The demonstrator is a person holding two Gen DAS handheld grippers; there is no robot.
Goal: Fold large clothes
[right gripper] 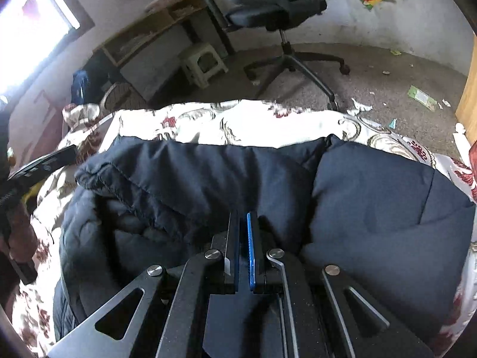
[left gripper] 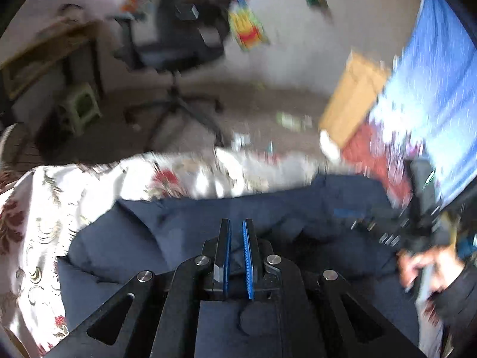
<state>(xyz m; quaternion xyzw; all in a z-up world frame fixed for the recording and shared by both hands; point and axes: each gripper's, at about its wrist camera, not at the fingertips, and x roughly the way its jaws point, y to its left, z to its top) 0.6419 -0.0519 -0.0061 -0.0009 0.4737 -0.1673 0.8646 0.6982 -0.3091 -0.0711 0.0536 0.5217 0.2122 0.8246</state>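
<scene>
From the left wrist, the left gripper (left gripper: 236,238) hovered over the navy padded jacket (left gripper: 167,238), its blue pads (left gripper: 246,256) a narrow slit apart with no cloth seen between them. The jacket lay on the floral bedspread (left gripper: 35,223); the blurred right hand (left gripper: 429,271) was at the jacket's right side.

From the right wrist, the right gripper (right gripper: 243,226) was drawn together, empty, above the jacket (right gripper: 372,203), bunched mid-fold. Pinching a seam or hem edge, rather than the puffy middle, would likely fold it cleaner.
</scene>
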